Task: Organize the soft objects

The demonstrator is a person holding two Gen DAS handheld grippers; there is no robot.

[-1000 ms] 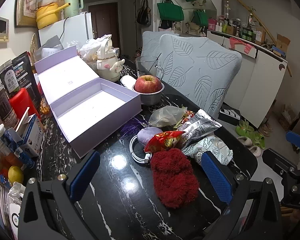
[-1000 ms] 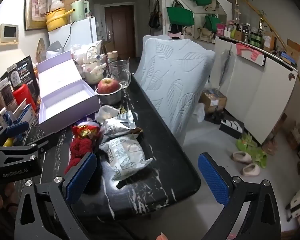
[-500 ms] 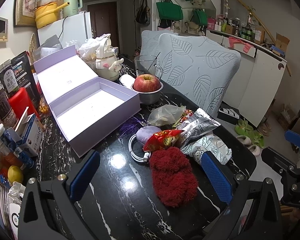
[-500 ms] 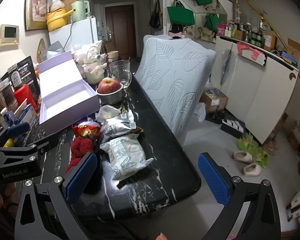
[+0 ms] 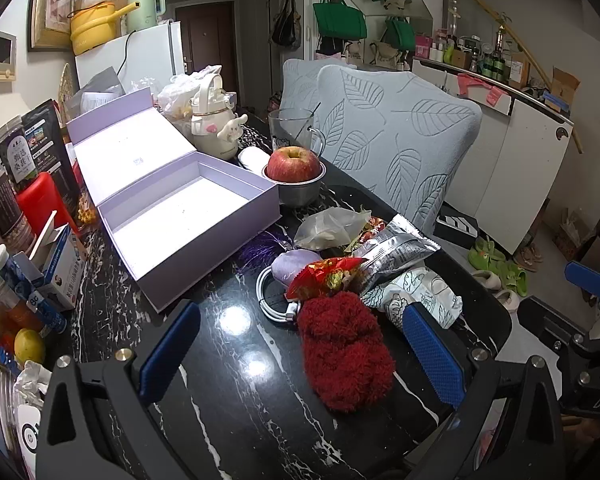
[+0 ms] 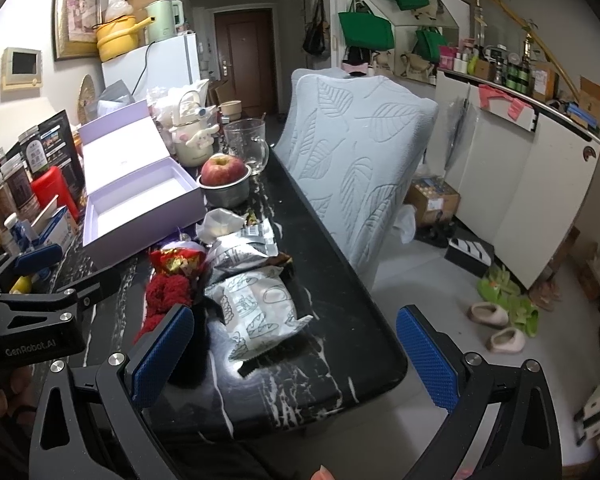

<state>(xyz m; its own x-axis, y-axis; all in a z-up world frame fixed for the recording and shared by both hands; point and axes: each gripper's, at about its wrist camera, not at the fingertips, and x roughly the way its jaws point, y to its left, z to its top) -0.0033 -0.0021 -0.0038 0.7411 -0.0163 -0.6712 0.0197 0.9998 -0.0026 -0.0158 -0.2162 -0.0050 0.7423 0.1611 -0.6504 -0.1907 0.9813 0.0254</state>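
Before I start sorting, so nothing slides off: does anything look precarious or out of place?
Yes: the white leaf-print packet lies near the black marble table's edge, a corner lifted. A white cable is tangled under the wrappers.

A black marble table is seen across the lower frame. The left gripper is held with its blue pads wide apart, low in the frame, and a fuzzy red sock lies between them. Above it, snack packets and a white cable are piled. An open lilac box is set at centre left.
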